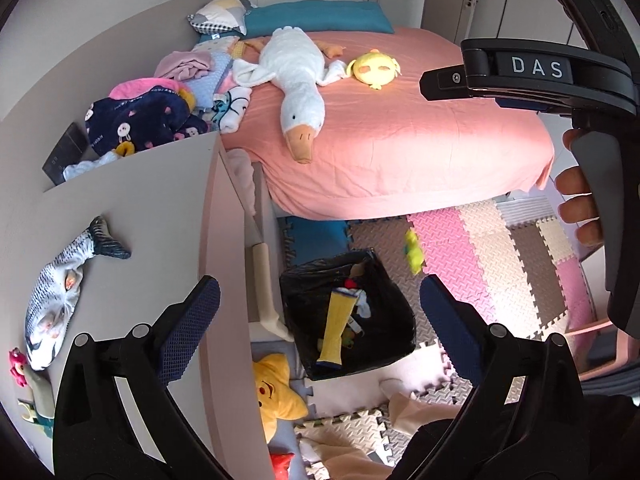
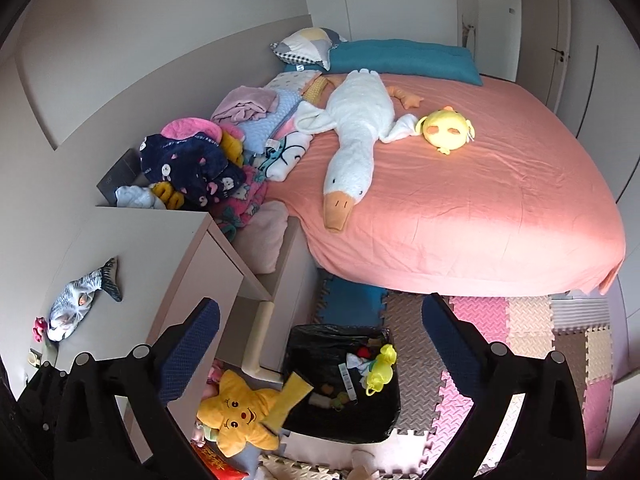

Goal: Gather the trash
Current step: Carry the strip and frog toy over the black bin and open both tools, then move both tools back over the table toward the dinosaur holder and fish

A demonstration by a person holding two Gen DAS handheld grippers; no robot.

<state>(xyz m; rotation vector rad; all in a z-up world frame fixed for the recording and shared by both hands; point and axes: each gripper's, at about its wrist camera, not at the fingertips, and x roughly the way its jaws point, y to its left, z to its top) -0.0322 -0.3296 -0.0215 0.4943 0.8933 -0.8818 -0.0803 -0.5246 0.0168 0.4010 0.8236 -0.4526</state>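
Observation:
A bin with a black liner stands on the foam floor mats at the foot of the bed. In the left wrist view a long yellow piece lies inside it among small scraps, and a blurred yellow-green scrap shows just beyond its far rim. My left gripper hangs open above the bin with nothing between its fingers. In the right wrist view the bin has the yellow-green scrap at its right rim and the yellow piece, blurred, across its left rim. My right gripper is open and empty above it.
A bed with a pink sheet carries a white goose plush and a yellow chick plush. Piled clothes sit beside a beige desk. A yellow star plush lies left of the bin. A hand grips the other tool.

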